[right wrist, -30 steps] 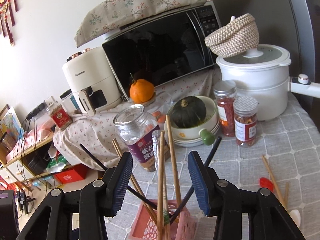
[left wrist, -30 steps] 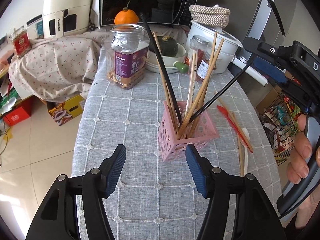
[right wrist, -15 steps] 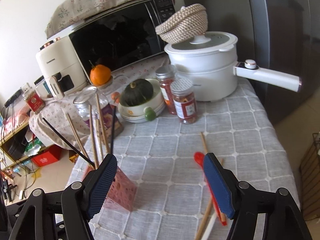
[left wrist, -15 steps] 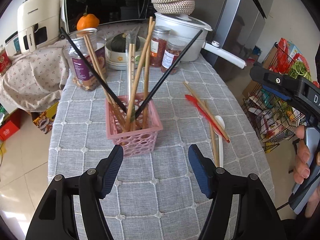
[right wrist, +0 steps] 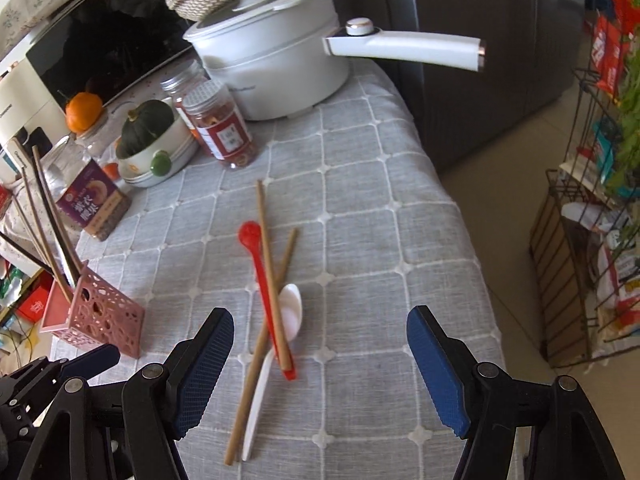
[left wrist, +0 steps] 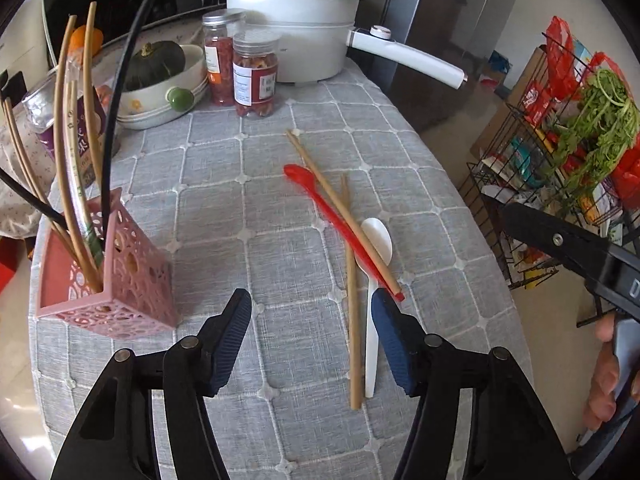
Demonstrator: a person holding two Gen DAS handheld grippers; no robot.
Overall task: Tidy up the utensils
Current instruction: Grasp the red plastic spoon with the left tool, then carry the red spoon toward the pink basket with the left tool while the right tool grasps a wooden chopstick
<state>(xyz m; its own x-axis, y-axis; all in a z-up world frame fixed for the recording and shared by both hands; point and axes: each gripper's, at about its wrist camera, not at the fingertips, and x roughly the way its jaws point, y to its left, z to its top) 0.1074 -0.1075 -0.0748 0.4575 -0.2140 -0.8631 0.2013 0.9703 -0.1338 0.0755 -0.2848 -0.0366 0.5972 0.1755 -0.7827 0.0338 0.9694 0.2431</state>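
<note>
Utensils (left wrist: 352, 240) left to sort are lying loose in a small crossed pile on the grey tablecloth (left wrist: 248, 200): a red spoon (left wrist: 320, 204), a white spoon (left wrist: 374, 264) and two wooden chopsticks (left wrist: 352, 300). In the left wrist view I am swinging away from the pink basket (left wrist: 120, 288), which was centred a second ago and is now sitting at the left edge, already full of chopsticks. My left gripper (left wrist: 312, 328) is hanging over the near ends of the pile, its jaws just having been closing, nothing between them yet. In the right wrist view the pile is now lying straight ahead, where before I was looking at the basket; my right gripper (right wrist: 320, 344) is standing wide and empty above the tablecloth. I judge the next pickup is beginning.
</note>
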